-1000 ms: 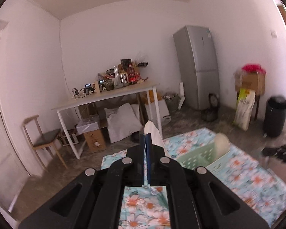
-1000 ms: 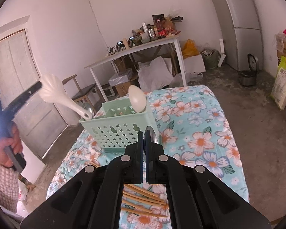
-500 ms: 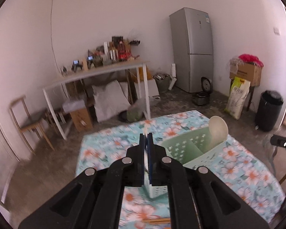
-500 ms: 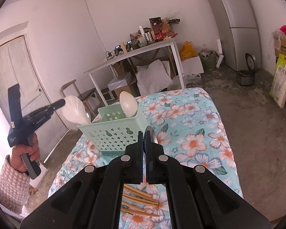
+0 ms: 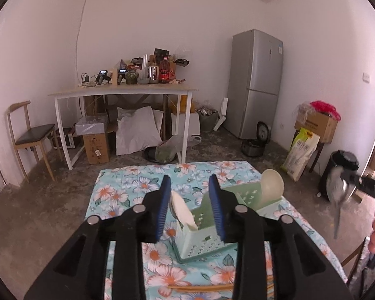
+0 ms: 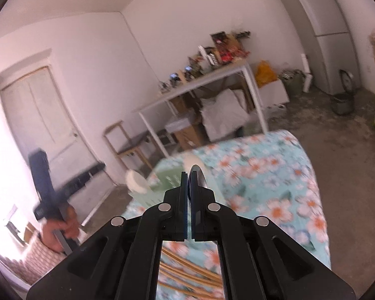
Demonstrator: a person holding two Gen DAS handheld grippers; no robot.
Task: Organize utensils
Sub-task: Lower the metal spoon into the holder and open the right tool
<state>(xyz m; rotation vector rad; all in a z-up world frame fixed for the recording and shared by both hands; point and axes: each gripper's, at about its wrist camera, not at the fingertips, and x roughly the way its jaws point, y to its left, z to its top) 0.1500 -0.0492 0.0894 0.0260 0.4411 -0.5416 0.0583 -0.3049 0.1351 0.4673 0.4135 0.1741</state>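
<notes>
So the left gripper [image 5: 190,205] fingers just let go and are opening, and the white spoon [image 5: 181,210] now sits loose between them in the green basket [image 5: 245,195]. Right gripper [image 6: 189,182] is still clamped on a metal spoon [image 6: 198,175], next to go in.

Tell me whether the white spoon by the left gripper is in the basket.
In: the white spoon stands inside the green basket, free between the opening left gripper.

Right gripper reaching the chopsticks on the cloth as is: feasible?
Probably not yet. The right gripper is shut on a metal spoon, so its jaws are occupied. The chopsticks lie uncovered on the floral cloth just below it, so the path itself looks free.
</notes>
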